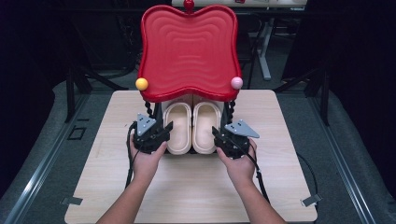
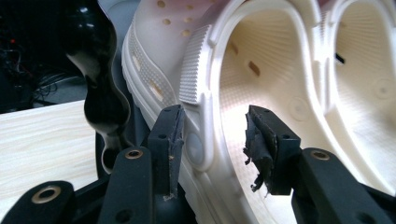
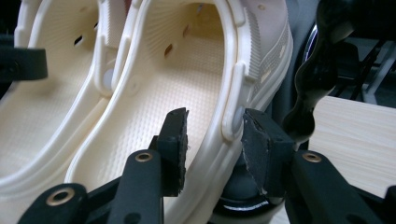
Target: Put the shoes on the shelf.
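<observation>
Your left hand (image 1: 145, 161) and right hand (image 1: 240, 161) sit at the near edge of the pair, w/ bare table (image 1: 187, 191) open btwn you and the shoes.

Left gripper (image 2: 212, 140): jaws apart, straddling the outer side wall of the left clog (image 1: 178, 127) by its strap rivet. One jaw is outside the wall, the other inside the foot opening; can't tell if the pads touch.

Right gripper (image 3: 212, 140): jaws apart too, straddling the outer rim of the right clog (image 1: 206, 127) the same way, at the strap rivet.

Both clogs are cream, side by side and touching. Long axes run straight away from you, heels toward your fingers, toes tucked under the red tray (image 1: 188, 51).

Just outboard of each gripper stands a black twisted leg (image 2: 100, 93), close to the outer jaw, so little side room. The tray overhangs the toes, w/ a yellow ball (image 1: 141, 84) and pink ball (image 1: 236, 82) at its near corners.

No readable brand or writing.
</observation>
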Motion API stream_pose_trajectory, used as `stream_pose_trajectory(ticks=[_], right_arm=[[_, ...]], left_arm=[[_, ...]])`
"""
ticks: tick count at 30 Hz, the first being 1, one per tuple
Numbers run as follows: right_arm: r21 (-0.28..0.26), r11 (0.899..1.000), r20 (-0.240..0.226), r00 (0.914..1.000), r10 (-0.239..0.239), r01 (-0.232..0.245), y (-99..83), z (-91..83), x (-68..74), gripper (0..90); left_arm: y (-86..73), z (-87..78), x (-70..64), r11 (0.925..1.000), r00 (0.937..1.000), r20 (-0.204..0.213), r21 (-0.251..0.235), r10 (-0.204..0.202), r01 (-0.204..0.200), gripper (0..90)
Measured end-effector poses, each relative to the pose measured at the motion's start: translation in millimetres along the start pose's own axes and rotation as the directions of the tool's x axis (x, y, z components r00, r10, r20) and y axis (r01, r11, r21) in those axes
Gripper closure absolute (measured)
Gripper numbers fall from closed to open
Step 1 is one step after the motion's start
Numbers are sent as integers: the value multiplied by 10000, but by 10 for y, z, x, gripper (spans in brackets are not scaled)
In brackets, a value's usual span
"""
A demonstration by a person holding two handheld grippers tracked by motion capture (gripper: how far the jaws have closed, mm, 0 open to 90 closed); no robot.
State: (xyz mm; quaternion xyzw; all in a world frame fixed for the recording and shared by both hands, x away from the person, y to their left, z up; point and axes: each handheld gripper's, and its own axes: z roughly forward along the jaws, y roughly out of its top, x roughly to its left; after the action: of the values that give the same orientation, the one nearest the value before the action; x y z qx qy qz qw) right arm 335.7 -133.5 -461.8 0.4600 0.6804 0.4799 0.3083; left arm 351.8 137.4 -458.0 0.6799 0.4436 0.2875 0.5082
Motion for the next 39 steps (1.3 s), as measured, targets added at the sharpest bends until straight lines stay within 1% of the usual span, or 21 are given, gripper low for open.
stream_pose_trajectory(ticks=[2,4,7,9,11,12,13,17,18,21,23,25,28,30,33,34,35,36,37,38,39], right_arm=[[-24,10000,-55,10000,-84,83,6,-47,9,594],[-203,9996,-71,9998,-189,187,14,-97,23,592],[-224,9989,-115,9990,-422,419,17,-173,47,592],[-340,9984,-208,9987,-457,450,3,-219,58,592],[-245,9982,-223,9982,-557,552,-15,-263,57,593],[-237,9980,-220,9980,-595,590,-26,-288,57,593],[-282,9981,-279,9980,-562,554,-38,-305,60,593],[-185,9975,-347,9970,-694,687,-91,-396,65,596],[-193,9977,-409,9970,-660,653,-111,-413,70,596],[-43,9973,-491,9961,-735,734,-177,-467,75,607],[93,9965,-519,9953,-821,827,-222,-491,85,622],[251,9960,-625,9945,-837,854,-270,-506,95,622],[495,9946,-675,9939,-876,911,-349,-495,119,625],[592,9940,-719,9936,-873,917,-397,-484,136,642],[754,9910,-723,9918,-1050,1104,-468,-470,172,710],[801,9897,-705,9911,-1130,1185,-490,-463,184,725],[848,9888,-692,9907,-1171,1228,-509,-449,193,747],[954,9867,-584,9903,-1264,1316,-522,-442,196,767],[901,9874,-515,9907,-1256,1299,-537,-422,196,780],[1039,9857,-455,9906,-1287,1328,-540,-410,185,788],[1079,9865,-428,9919,-1195,1235,-542,-394,174,795]], left_arm=[[1,-44,-11,9999,10000,62,-118,-27,28,556],[1,-88,-27,9998,9999,136,-193,-25,28,549],[-8,-161,-60,9995,9995,283,-260,172,-165,547],[-11,-202,-80,9991,9988,349,-273,337,-327,551],[-14,-251,-95,9984,9980,344,-246,522,-513,565],[-23,-273,-101,9984,9977,448,-295,499,-486,565],[-36,-299,-106,9985,9975,498,-243,500,-488,566],[-123,-382,-116,9988,9976,554,-265,425,-411,570],[-148,-399,-117,9989,9974,585,-254,411,-396,569],[-230,-459,-125,9992,9971,649,-98,393,-388,569],[-295,-496,-135,9996,9967,757,-19,293,-293,570],[-360,-532,-142,9998,9958,895,100,176,-186,578],[-452,-558,-146,9996,9958,910,225,120,-141,588],[-530,-574,-151,9993,9956,938,359,26,-59,600],[-615,-564,-163,9982,9962,864,575,124,-175,630],[-637,-556,-161,9970,9956,916,725,201,-268,634],[-659,-543,-160,9962,9958,854,780,331,-398,655],[-677,-531,-159,9959,9969,707,808,342,-399,671],[-689,-517,-148,9960,9973,643,803,352,-403,681],[-695,-504,-137,9958,9979,553,826,339,-384,690],[-697,-487,-123,9961,9983,477,809,322,-360,696]])
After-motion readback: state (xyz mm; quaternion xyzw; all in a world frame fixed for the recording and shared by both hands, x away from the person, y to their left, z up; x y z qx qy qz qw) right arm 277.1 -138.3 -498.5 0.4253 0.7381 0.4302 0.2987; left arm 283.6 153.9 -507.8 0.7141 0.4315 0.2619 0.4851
